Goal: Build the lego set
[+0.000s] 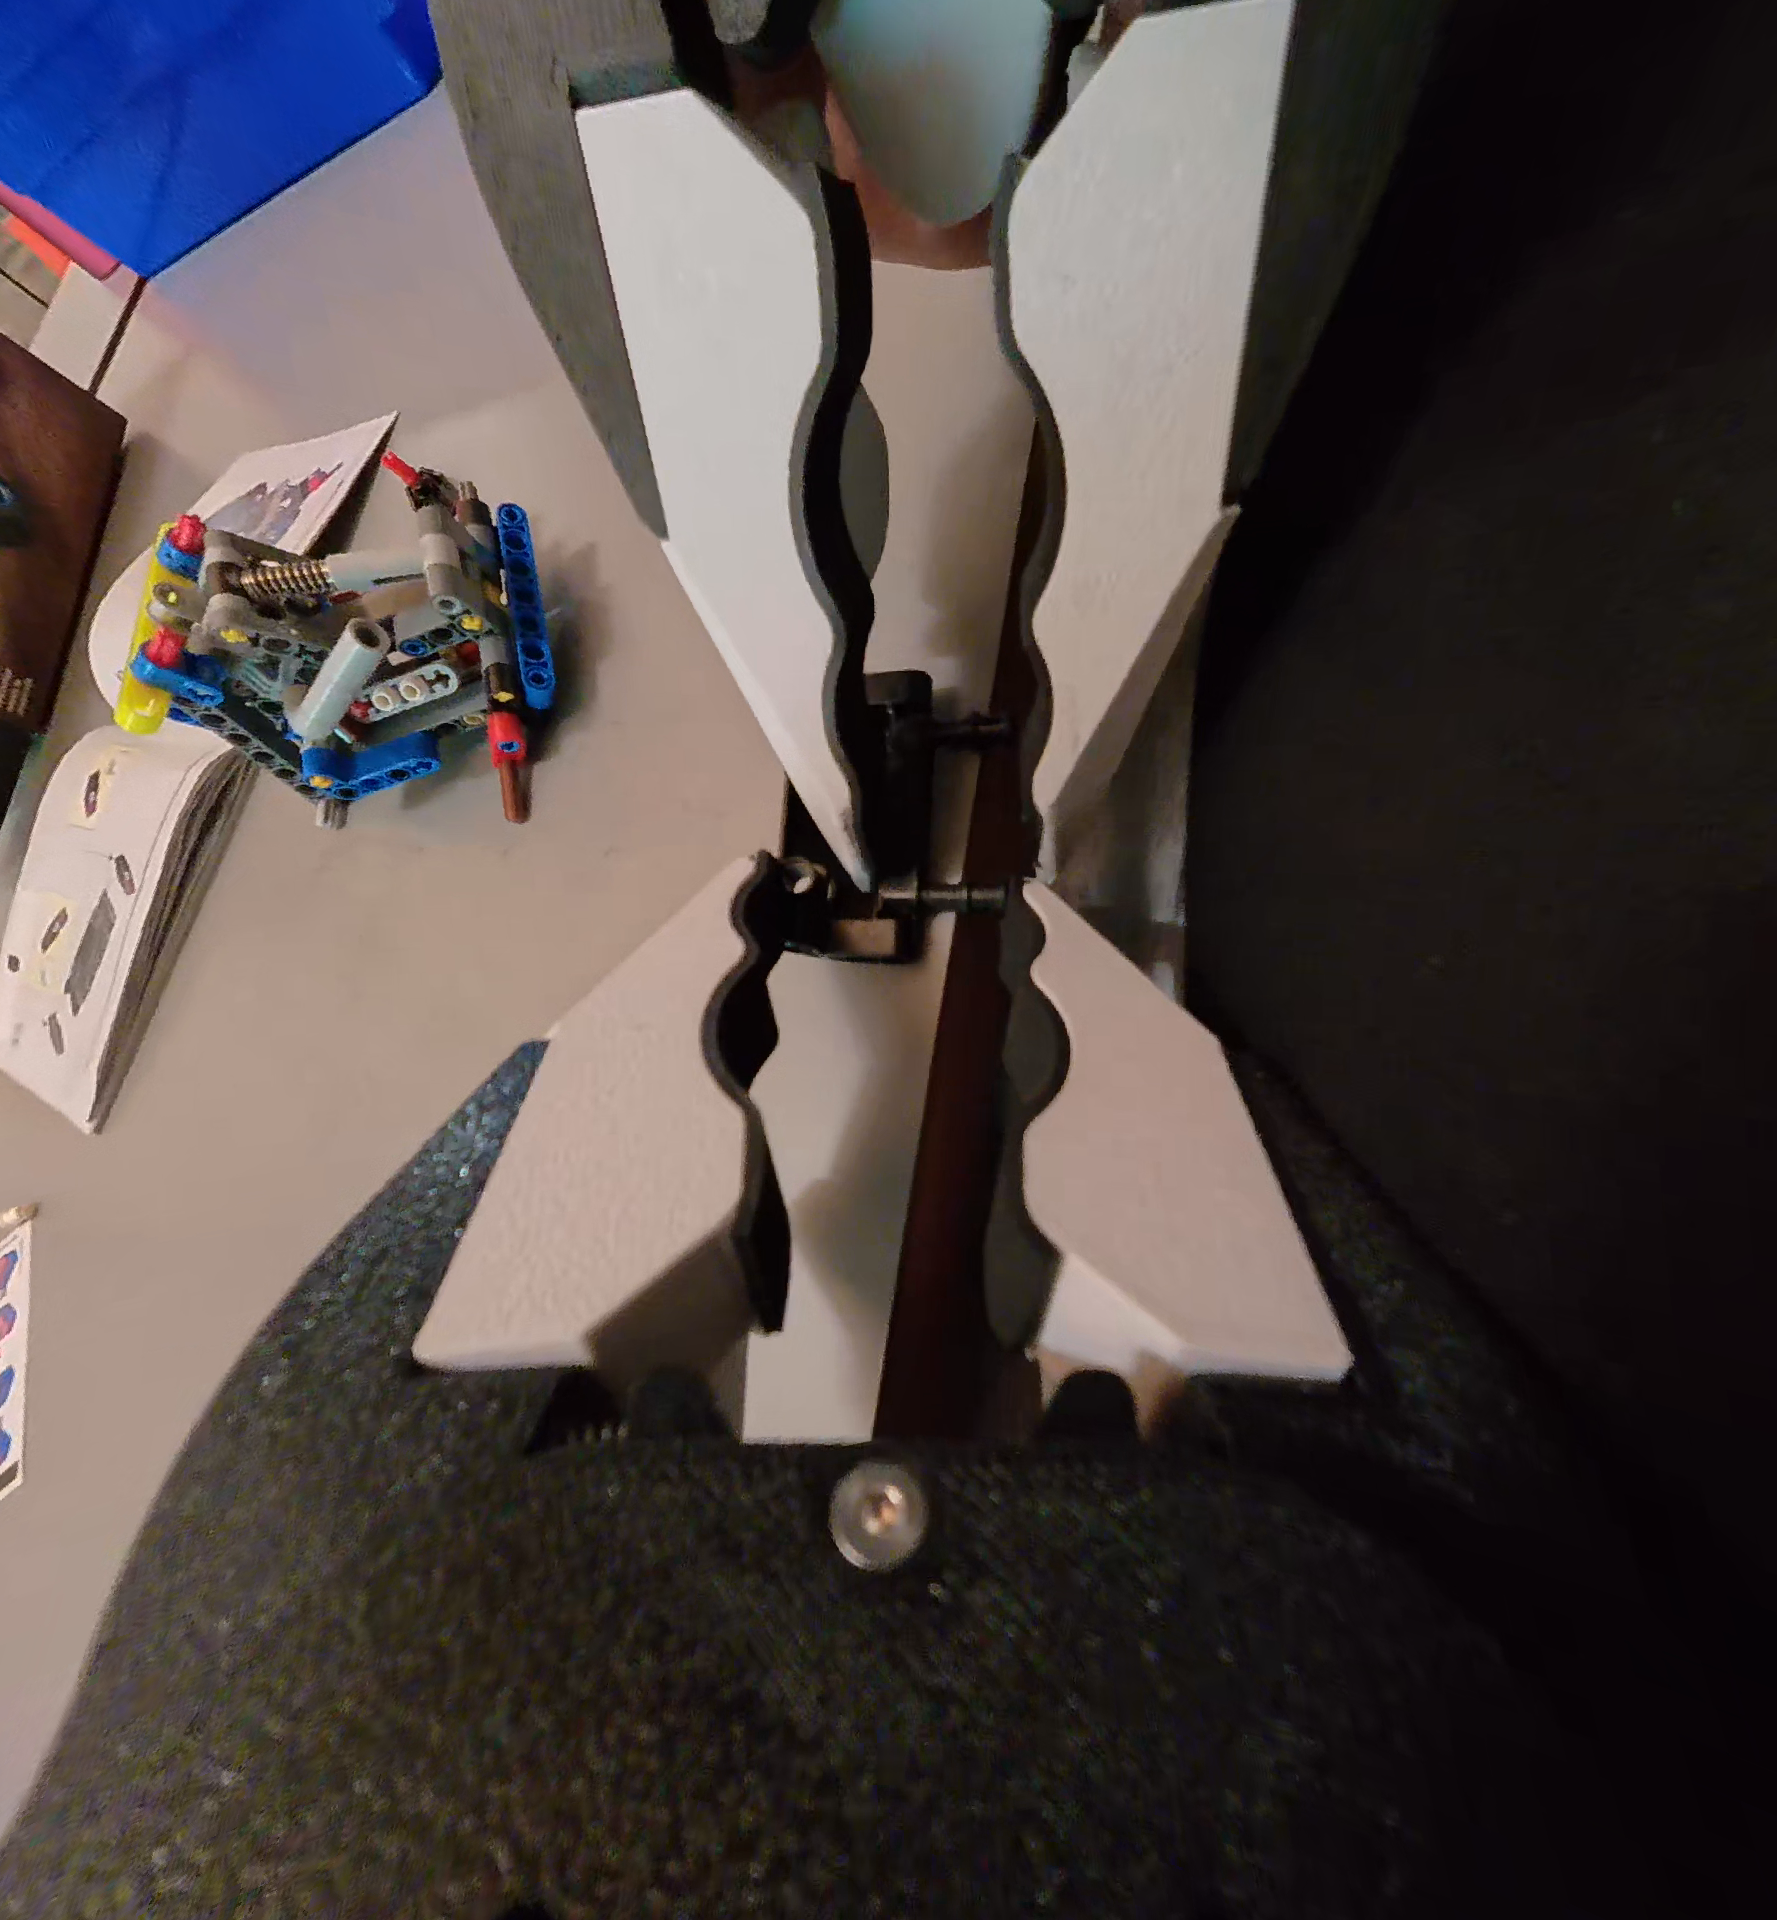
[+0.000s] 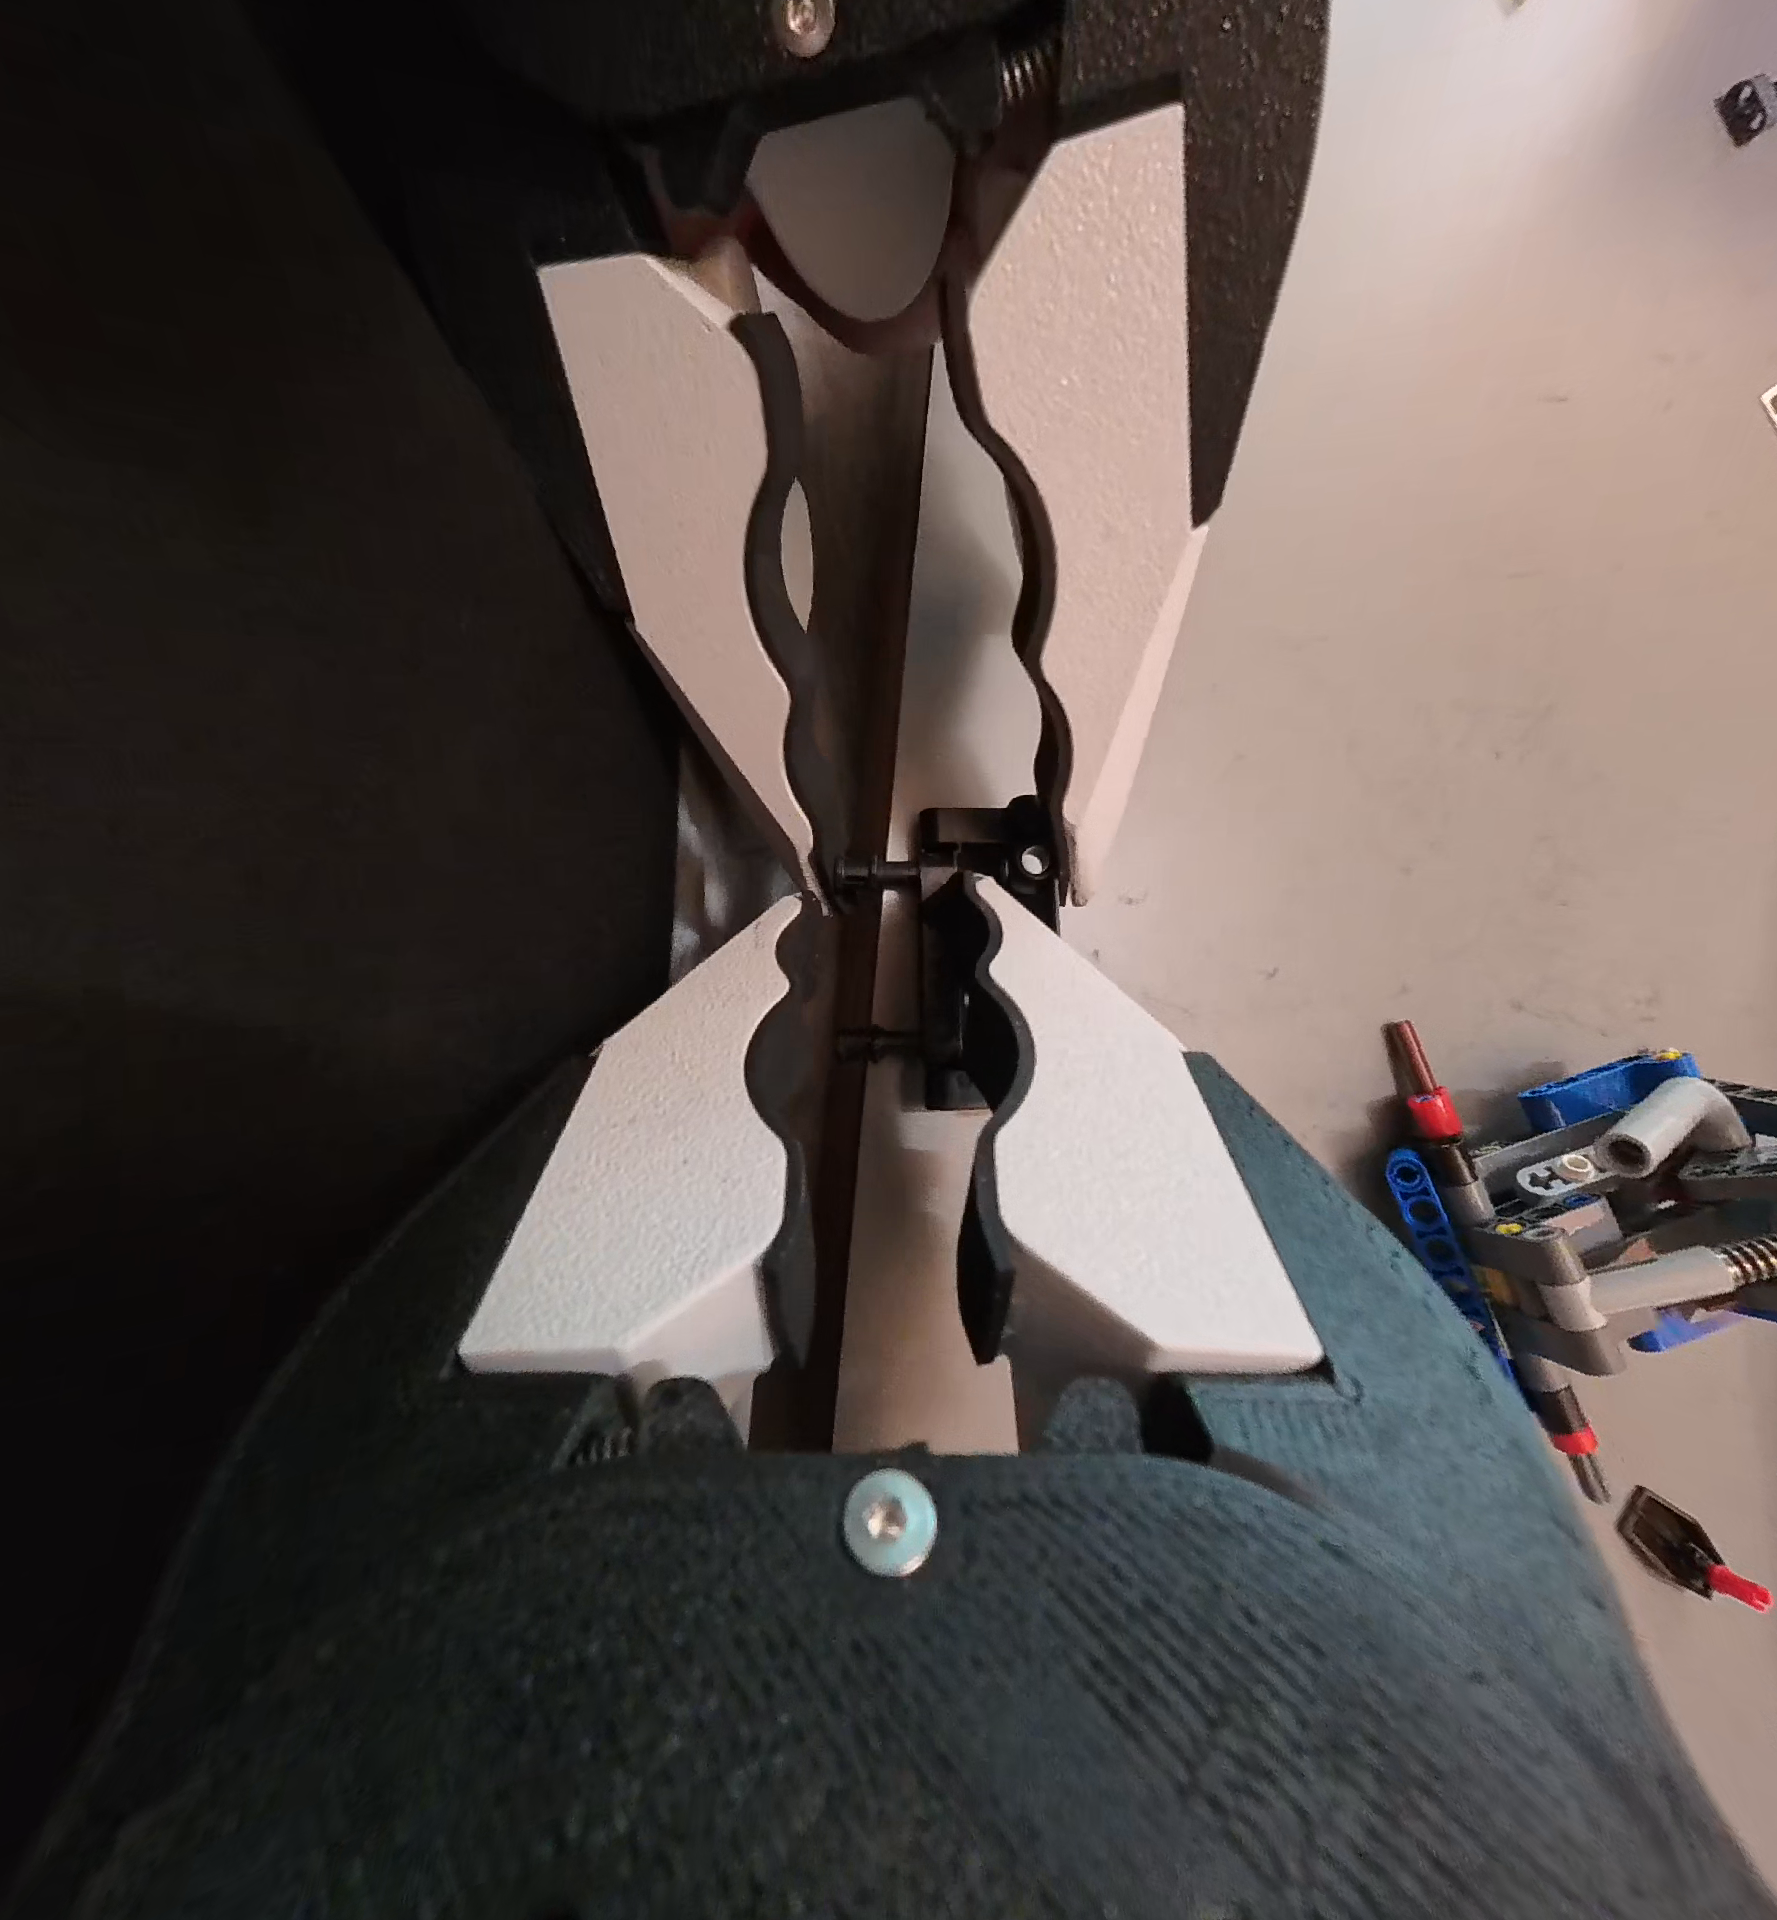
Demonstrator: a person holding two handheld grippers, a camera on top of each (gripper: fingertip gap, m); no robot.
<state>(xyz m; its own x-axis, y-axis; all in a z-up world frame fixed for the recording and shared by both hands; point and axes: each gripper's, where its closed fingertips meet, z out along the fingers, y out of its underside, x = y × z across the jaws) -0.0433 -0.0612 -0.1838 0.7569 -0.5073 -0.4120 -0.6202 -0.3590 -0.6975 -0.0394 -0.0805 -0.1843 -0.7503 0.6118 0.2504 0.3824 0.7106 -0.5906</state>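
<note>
A: What is gripped by the left gripper [image 1: 951, 883]?
B: A small black plastic part with two pins [image 1: 894, 790] is clamped between both grippers' fingers, at the worktop [image 1: 448, 987] edge.
A: And the right gripper [image 2: 889, 883]?
B: The same part is gripped. A colourful brick model [image 1: 344, 634] and booklets [image 1: 105, 935] are seen nearby.

Both wrist cameras look down close over the table edge [image 1: 510, 1039], facing each other; both catch the brick model [image 1: 344, 644].
</note>
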